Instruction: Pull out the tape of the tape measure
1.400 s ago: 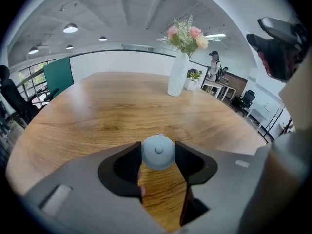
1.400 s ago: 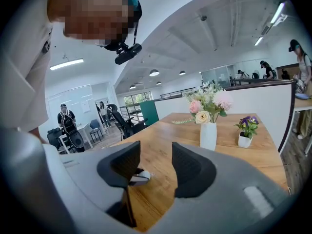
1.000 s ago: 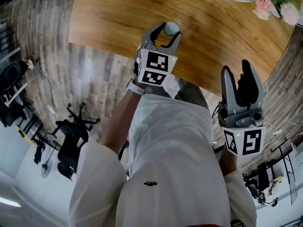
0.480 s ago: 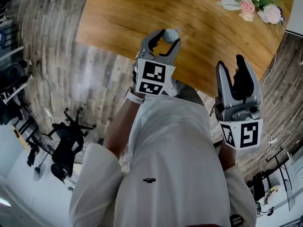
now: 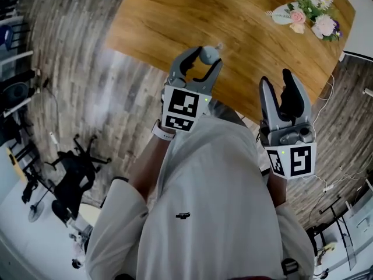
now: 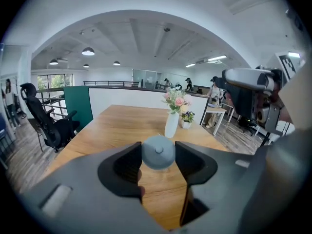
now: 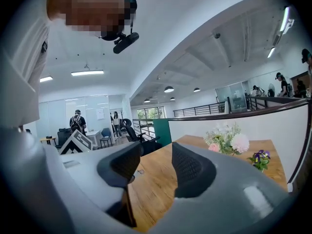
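Open office with a bare wooden table (image 5: 175, 22), a vase of flowers (image 6: 171, 123) at its far end. The tape measure (image 6: 158, 152), a small round grey-blue case with a centre button, sits clamped between the tips of the left gripper (image 5: 202, 62), apparently held clear of the tabletop near its front edge. In the head view a small pale nub shows at the case's far side; it is probably the tape's end tab, though too small to confirm. The right gripper (image 5: 276, 85) stands well apart to the right, its jaws spread with nothing between them. For the step in hand, the right gripper should approach the tab side, pinch only the tab, and draw straight away from the case. The left grip should stay firm, since a round case is likely to turn between the pads.
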{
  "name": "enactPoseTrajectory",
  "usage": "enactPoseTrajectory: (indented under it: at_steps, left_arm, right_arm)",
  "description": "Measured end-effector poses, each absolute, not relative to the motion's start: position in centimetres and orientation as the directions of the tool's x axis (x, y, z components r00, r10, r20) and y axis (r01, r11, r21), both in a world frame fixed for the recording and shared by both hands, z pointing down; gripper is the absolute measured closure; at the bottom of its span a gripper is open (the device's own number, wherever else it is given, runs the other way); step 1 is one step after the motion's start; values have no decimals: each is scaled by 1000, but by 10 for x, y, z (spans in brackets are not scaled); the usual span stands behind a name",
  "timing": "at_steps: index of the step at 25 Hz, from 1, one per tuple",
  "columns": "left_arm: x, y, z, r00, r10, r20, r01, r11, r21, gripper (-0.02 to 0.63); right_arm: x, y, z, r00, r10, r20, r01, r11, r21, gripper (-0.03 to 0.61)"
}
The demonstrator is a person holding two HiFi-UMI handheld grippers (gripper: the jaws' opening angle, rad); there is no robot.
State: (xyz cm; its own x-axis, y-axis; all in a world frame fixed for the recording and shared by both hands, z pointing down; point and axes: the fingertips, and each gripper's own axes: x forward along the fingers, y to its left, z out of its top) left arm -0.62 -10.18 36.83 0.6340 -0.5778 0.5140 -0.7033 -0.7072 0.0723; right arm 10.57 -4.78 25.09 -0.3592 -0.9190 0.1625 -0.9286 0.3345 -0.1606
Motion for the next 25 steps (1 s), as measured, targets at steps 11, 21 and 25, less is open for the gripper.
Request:
enactPoseTrajectory:
  at_steps: [11, 21, 25]
  left_arm:
    - [-37, -85, 308, 625, -650, 432, -736, -675, 50, 377]
    - [-50, -74, 273, 631, -670, 391, -727, -686, -3, 377]
    - [-54, -70, 265, 642, -665, 383, -713, -700, -20, 376]
  right_arm:
    - [79, -48, 236, -436, -891, 128, -898, 422, -124, 374]
    - [66, -58, 225, -533, -841, 96, -842, 515, -159, 374]
    - [50, -61, 223, -612, -784, 107, -788, 593, -167, 374]
